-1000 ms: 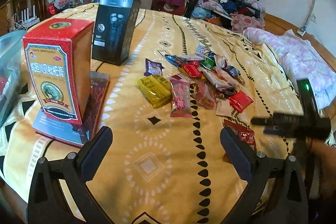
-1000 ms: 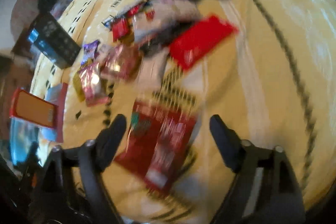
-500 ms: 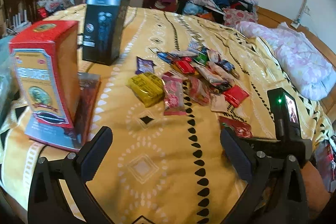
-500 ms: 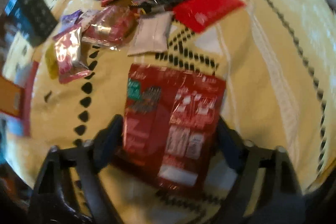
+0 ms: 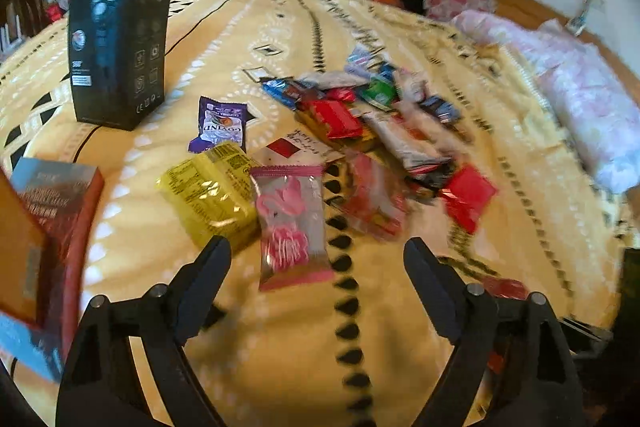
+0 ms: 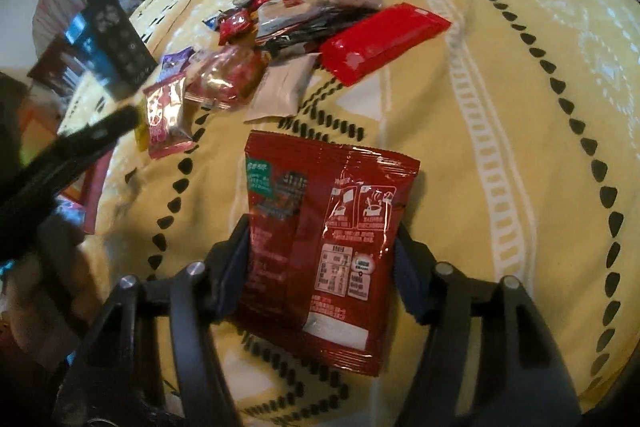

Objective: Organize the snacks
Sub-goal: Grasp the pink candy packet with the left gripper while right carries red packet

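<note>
The right tool (image 6: pixel 320 259) has just been closing and now has the dark red sachet (image 6: pixel 324 239) between its jaws, both pads against the packet's side edges: it grips the sachet, which lies flat on the yellow patterned cloth (image 6: pixel 500 107), no longer straddled by wide jaws as it was a second earlier. The left tool (image 5: pixel 316 263) has narrowed too but is released, empty, and has come closer over the pink candy packet (image 5: pixel 290 227), beside the yellow packet (image 5: pixel 210 193). So sorting has probably begun with two picks. The snack pile (image 5: pixel 380 123) lies beyond; the black carton (image 5: pixel 118 35) stands well apart. Nothing blocks either reach.
</note>
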The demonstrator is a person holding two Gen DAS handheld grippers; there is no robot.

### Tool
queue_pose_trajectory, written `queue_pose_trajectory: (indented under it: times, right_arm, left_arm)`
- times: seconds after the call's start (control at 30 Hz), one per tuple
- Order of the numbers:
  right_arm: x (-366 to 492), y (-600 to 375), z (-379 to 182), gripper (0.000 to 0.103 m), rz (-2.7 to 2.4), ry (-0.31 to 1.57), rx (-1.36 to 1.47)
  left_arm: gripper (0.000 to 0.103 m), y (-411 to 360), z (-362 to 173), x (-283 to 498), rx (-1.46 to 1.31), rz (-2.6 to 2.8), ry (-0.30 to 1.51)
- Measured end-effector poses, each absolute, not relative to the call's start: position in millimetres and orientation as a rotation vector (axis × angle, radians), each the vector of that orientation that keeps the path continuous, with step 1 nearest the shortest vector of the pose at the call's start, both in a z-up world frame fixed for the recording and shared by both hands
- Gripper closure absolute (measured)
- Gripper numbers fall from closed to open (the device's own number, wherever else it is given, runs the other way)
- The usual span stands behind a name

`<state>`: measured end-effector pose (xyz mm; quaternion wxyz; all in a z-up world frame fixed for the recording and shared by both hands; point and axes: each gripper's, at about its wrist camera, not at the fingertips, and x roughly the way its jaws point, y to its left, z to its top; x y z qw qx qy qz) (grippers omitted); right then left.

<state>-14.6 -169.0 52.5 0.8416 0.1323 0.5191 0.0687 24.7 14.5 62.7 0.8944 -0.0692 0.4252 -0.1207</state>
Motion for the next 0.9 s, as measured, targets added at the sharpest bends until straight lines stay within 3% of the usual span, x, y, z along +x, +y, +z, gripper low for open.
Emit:
queue_pose_trajectory:
  times: [0.2, 0.27, 0.3, 0.33, 0.37, 0.43, 0.6, 0.9]
  right_arm:
    - [-12, -173, 57, 0.038, 0.184, 1.083, 0.305]
    - [-11, -173, 57, 0.038, 0.195, 1.075, 0.303]
    - [-10, -172, 57, 0.038, 0.197, 1.071, 0.294]
    - [-9, -171, 57, 0.038, 0.197, 1.066, 0.279]
    - [-9, -170, 57, 0.038, 0.199, 1.062, 0.272]
    - [-9, -169, 57, 0.038, 0.206, 1.059, 0.269]
    - [-12, -169, 58, 0.038, 0.2, 1.048, 0.261]
    - [-20, -167, 82, 0.038, 0.186, 0.987, 0.206]
  left_arm:
    - [0.014, 2, 43, 45, -0.063, -0.136, 0.899]
    - [0.019, -1, 40, 48, -0.014, -0.116, 0.895]
    - [0.025, -3, 40, 49, 0.023, -0.104, 0.89]
    - [0.043, -4, 39, 49, 0.056, -0.091, 0.89]
    - [0.053, -5, 38, 49, 0.071, -0.09, 0.894]
    - [0.057, -3, 40, 44, 0.072, -0.112, 0.892]
    - [0.063, 6, 52, 32, 0.015, -0.172, 0.89]
    - [0.064, 22, 116, -9, -0.042, -0.216, 0.809]
